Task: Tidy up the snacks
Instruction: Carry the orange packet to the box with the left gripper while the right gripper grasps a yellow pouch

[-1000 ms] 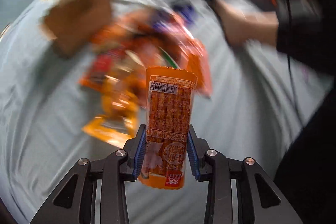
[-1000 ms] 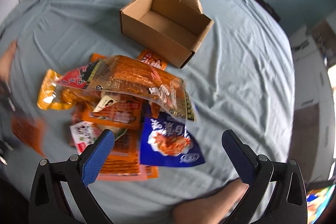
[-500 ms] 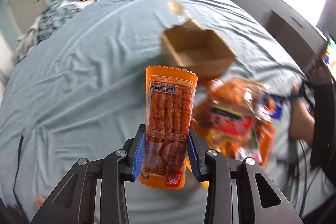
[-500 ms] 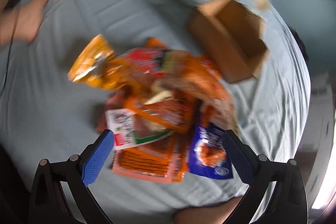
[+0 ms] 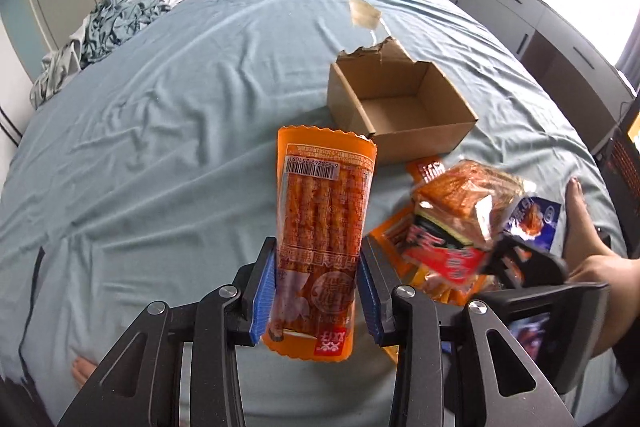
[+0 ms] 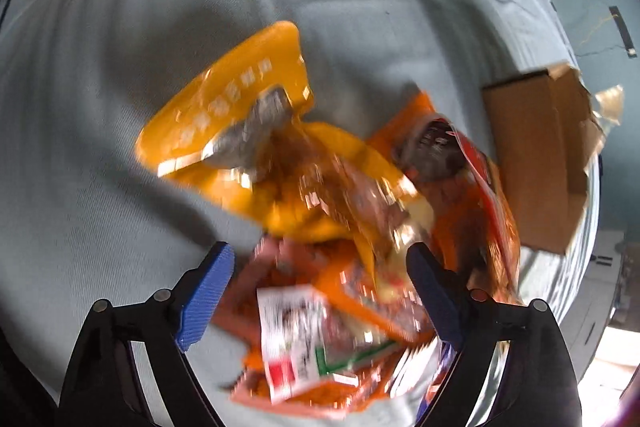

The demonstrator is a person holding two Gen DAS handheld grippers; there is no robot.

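My left gripper (image 5: 316,291) is shut on an orange snack-stick packet (image 5: 320,227) and holds it upright above the bed. An open, empty cardboard box (image 5: 400,107) sits beyond it, up and to the right. A pile of snack packets (image 5: 460,227) lies to the right of the held packet. My right gripper (image 6: 320,291) is open, low over the same pile (image 6: 320,207), with a yellow-orange bag (image 6: 240,107) just ahead of its jaws. The box also shows in the right wrist view (image 6: 536,163), at the right. That view is blurred.
The blue-grey bedsheet (image 5: 160,131) covers the whole bed. Crumpled clothes (image 5: 108,27) lie at the far left corner. Cabinets (image 5: 520,11) stand along the right wall. The person's hand and the right gripper's body (image 5: 552,299) are at the lower right.
My left gripper has swung so the box and pile sit further right, still holding the packet. My right gripper has dropped close to the pile and its jaws have narrowed somewhat.
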